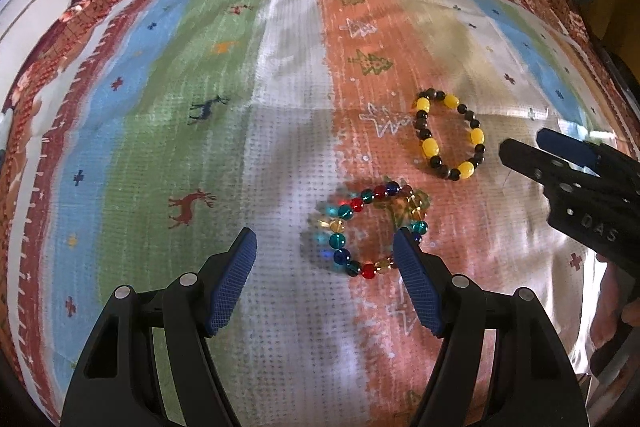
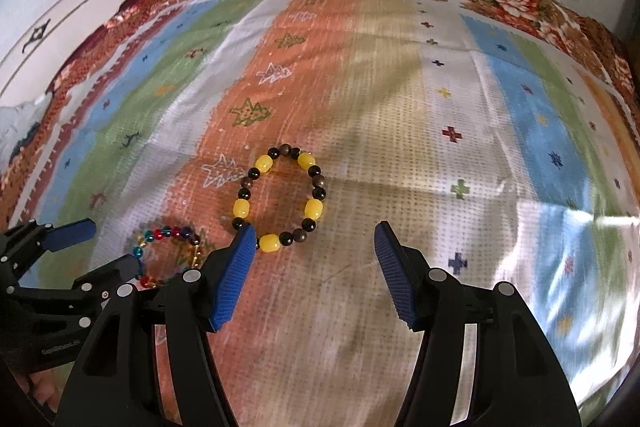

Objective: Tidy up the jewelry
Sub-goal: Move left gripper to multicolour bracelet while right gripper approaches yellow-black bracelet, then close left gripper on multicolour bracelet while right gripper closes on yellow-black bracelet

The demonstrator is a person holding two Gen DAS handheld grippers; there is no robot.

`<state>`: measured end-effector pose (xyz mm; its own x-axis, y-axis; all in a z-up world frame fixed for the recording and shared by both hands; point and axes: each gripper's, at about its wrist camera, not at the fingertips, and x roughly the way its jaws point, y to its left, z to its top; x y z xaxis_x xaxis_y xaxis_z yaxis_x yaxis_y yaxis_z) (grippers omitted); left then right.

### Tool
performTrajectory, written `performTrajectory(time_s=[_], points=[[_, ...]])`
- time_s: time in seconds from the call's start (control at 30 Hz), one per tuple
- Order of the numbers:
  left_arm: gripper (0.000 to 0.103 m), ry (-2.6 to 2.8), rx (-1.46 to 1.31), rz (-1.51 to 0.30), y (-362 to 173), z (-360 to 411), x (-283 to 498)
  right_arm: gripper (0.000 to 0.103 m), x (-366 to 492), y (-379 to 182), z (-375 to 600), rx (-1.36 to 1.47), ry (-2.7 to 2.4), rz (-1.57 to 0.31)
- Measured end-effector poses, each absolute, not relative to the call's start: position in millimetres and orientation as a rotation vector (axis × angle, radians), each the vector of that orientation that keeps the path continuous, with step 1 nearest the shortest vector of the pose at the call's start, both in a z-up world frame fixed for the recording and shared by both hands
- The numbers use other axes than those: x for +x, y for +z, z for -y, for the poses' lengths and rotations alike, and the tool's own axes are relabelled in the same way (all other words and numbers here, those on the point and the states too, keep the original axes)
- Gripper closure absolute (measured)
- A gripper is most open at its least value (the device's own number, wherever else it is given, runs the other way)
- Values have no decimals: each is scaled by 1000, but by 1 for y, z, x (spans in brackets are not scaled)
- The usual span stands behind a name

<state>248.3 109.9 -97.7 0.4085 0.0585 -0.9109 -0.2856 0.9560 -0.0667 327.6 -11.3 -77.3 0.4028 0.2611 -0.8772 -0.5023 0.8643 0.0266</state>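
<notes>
Two bead bracelets on a striped cloth, both tools spread wide and holding nothing

The left tool point(image 1: 325, 245) hangs over the multicoloured bracelet point(image 1: 370, 229) – its right pad just over the loop's right edge; the right tool point(image 2: 315, 239) is above the yellow-and-black bracelet point(image 2: 280, 199), left pad at its lower-left beads. The bracelets lie near each other, apart, on the patterned cloth point(image 2: 400, 107)

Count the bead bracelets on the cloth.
2. The multicoloured glass-bead bracelet lies just ahead of the left gripper; the yellow-and-black bead bracelet lies ahead of the right gripper.
</notes>
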Motion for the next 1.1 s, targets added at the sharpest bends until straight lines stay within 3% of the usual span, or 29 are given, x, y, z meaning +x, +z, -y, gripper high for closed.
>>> performTrajectory(time_s=[0.53, 0.83, 0.93, 1.0, 1.1], points=[[33, 223, -210, -1163, -113, -113, 256, 42, 355, -111, -7, -318, 486, -1167], [42, 246, -149, -1179, -121, -110, 260, 43, 358, -114, -9, -335, 477, -1180], [58, 250, -143, -1180, -122, -110, 259, 60, 358, -114, -6, -352, 453, -1179], [73, 242, -139, -1185, -121, -110, 259, 78, 360, -114, -2, -342, 449, -1183], [93, 231, -106, -1195, -122, -106, 259, 91, 360, -114, 2, -337, 448, -1184]])
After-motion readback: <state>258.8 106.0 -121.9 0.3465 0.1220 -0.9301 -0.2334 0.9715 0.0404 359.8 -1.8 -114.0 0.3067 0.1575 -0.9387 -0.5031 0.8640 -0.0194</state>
